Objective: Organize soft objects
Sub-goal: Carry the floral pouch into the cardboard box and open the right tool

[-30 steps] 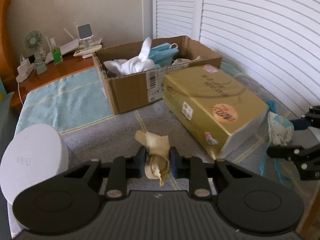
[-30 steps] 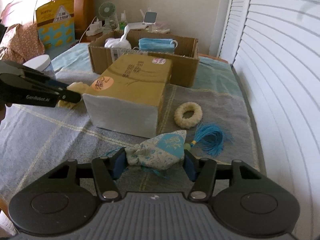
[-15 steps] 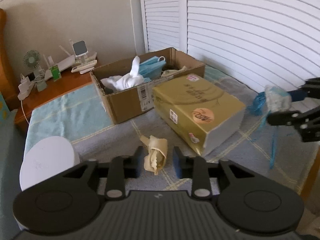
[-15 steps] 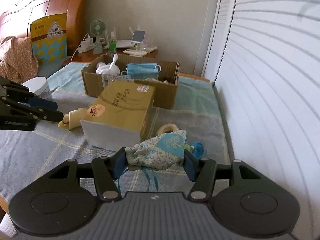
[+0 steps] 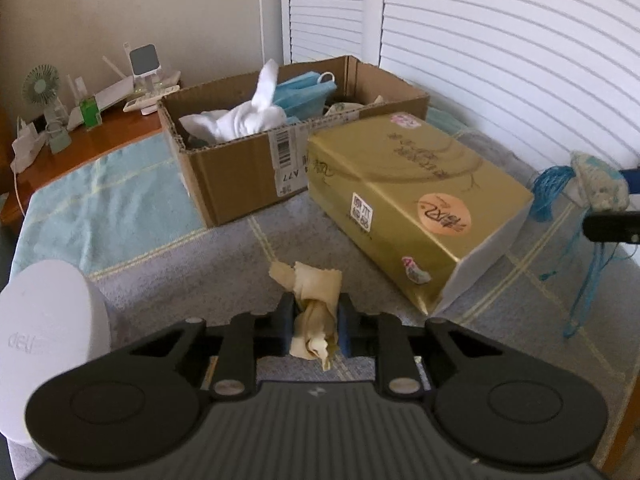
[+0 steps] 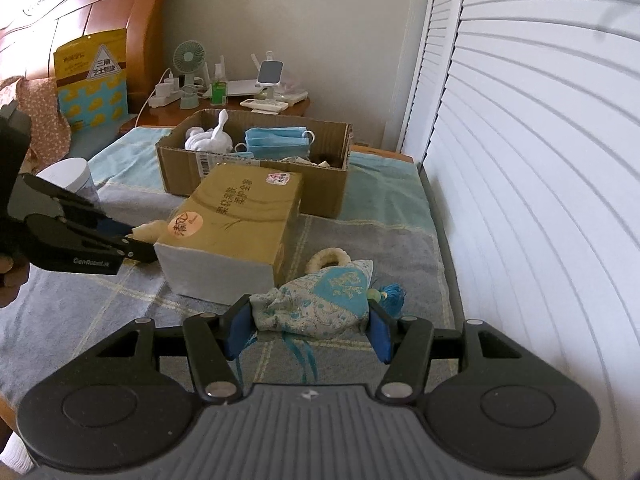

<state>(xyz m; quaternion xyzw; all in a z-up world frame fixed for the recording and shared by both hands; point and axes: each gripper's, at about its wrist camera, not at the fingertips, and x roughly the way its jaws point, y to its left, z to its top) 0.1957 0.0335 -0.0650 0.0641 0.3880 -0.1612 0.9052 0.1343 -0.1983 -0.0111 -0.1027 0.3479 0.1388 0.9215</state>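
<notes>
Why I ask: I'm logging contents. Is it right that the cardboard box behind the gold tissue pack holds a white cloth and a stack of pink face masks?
Not quite: the face masks are blue, not pink, as the right wrist view shows. The rest holds: the cardboard box sits behind the gold tissue pack and holds a white cloth.

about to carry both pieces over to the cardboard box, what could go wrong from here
1. The left tongs pinch only one end of the crumpled beige cloth; it may slip out.
2. The blue sachet in the right tongs trails cords and a tassel that might snag.
3. The gold tissue pack lies before the cardboard box, so a low pass could bump it.
</notes>
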